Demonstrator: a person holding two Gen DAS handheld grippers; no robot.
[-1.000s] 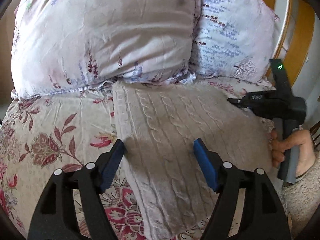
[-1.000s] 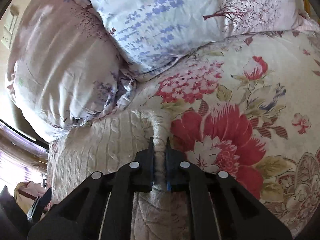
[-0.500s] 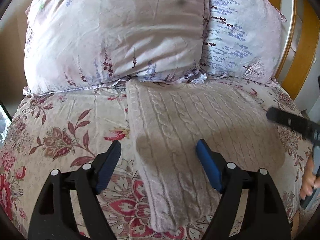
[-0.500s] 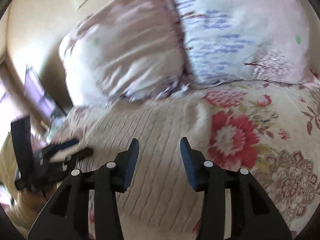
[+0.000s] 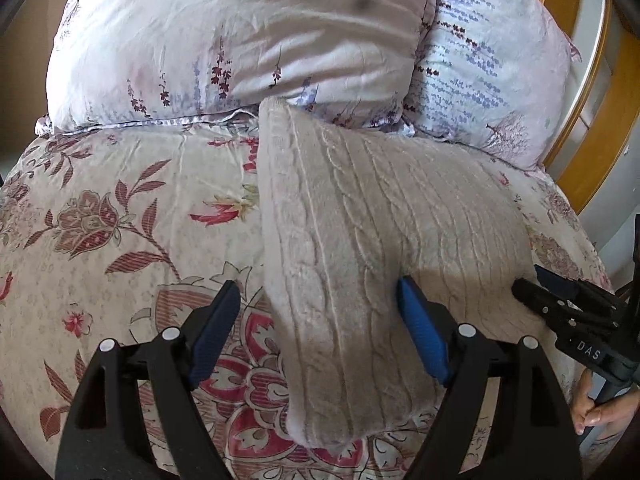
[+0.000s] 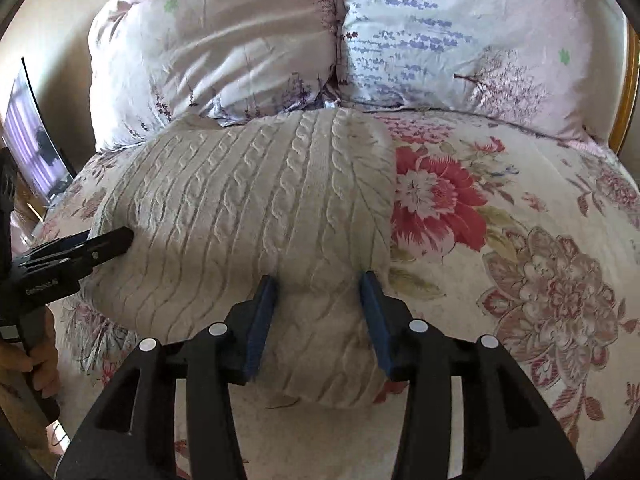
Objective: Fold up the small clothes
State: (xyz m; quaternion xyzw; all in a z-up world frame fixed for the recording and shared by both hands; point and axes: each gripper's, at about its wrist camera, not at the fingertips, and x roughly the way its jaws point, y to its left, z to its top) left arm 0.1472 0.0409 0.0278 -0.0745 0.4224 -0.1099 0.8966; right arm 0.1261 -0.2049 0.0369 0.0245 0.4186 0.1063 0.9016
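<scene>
On the bed (image 5: pixel 120 248), we are seeing a folded cream cable-knit sweater (image 5: pixel 360 232) lying on the flowered cover, its far edge touching the two pillows. The pink pillow (image 5: pixel 240 32) is sitting to the left and the pale blue-printed pillow (image 5: pixel 488 80) to the right, pressed side by side against the wooden headboard (image 5: pixel 592 92).

We are holding the left gripper (image 5: pixel 320 324) with its jaws wide apart, straddling the sweater's near left corner without pinching it. The right gripper (image 6: pixel 318 314) is likewise hovering with its jaws wide, set over the sweater's near right corner, the blue pads either side of the knit. A hand (image 5: pixel 600 408) is gripping the right gripper's handle at the edge of the left view.
</scene>
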